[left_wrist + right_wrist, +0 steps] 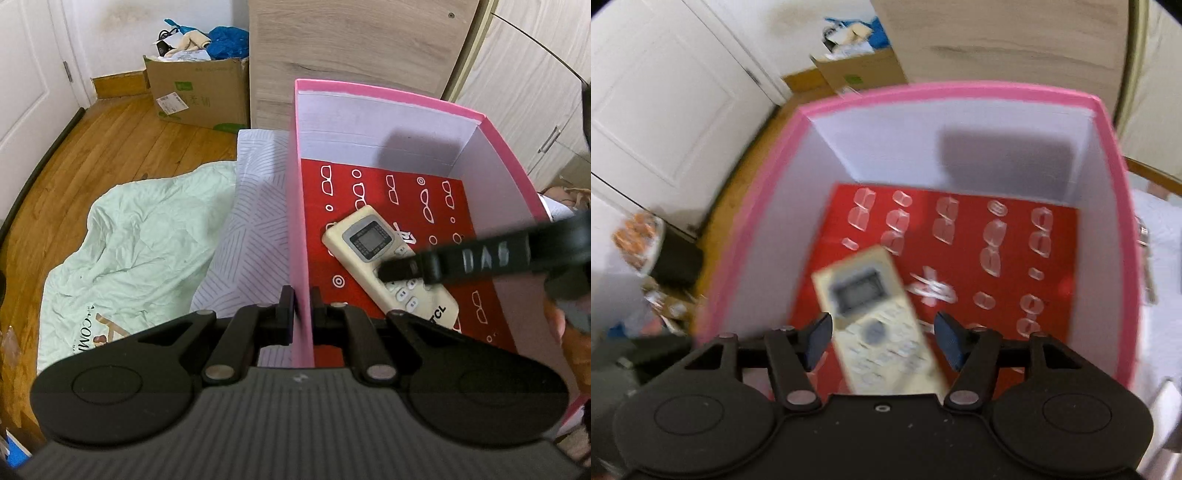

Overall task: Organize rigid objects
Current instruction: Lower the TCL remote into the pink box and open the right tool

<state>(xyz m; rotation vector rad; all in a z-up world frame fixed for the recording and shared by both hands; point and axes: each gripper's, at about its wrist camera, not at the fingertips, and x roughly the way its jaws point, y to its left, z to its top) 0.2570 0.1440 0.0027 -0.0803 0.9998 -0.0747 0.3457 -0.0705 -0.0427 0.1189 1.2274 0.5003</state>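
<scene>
The left gripper [300, 310] is clamped on the near part of the left wall of the pink box [299, 206], with one jaw outside the wall and one inside, so it holds the box steady. The box sits on a bed with a striped sheet [251, 206] and a pale green blanket [140, 236]. Inside the box, on its red floor with white glasses shapes, lies a cream remote control [875, 325]. It rests near the front edge of the floor, toward the left wall. Its long side runs from the front edge up and away toward the back wall, a bit slanted, with the little screen at the far end and the buttons at the near end. The right gripper [882, 341] is down inside the box, right over the remote. Its jaws are apart, one on each side of the button end, and the blue pads do not seem to press on it. The picture is blurry, so a light touch is hard to rule out. The right gripper is the one nearer the remote. It looks like the remote is now let go in the box.
</scene>
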